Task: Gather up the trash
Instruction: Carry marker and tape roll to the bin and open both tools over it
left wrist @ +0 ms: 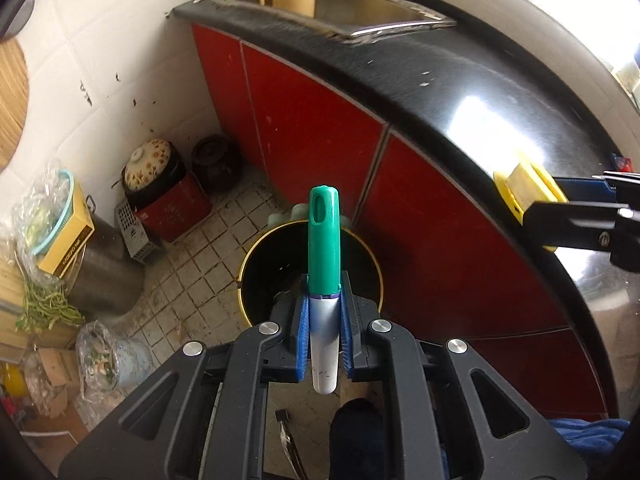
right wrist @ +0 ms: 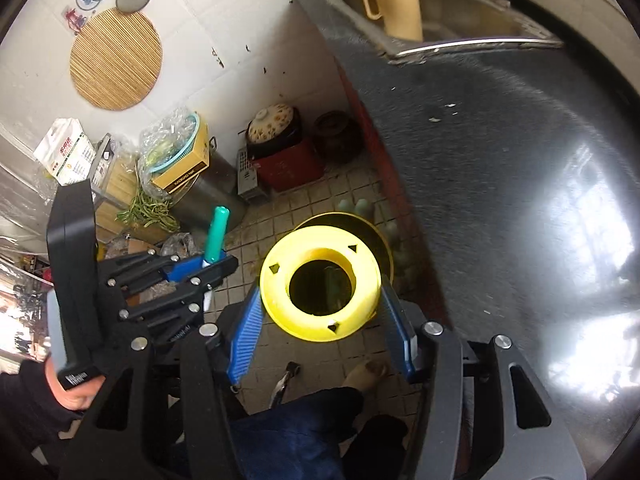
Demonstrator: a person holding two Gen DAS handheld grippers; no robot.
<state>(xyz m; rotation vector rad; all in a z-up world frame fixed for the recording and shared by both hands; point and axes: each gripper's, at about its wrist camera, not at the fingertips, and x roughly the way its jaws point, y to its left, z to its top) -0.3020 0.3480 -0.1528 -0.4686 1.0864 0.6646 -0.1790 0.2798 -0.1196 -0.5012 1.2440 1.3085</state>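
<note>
A round black bin with a yellow rim stands on the tiled floor beside the red cabinet doors. Over it the right gripper clamps a yellow plastic spool (seemingly empty, though its core is dim). The left gripper pinches a green-capped silver marker pen, cap forward.

Both the left gripper and right gripper have black angular frames, silver round screws and ribbed blue pads; the person wears blue trousers.
</note>
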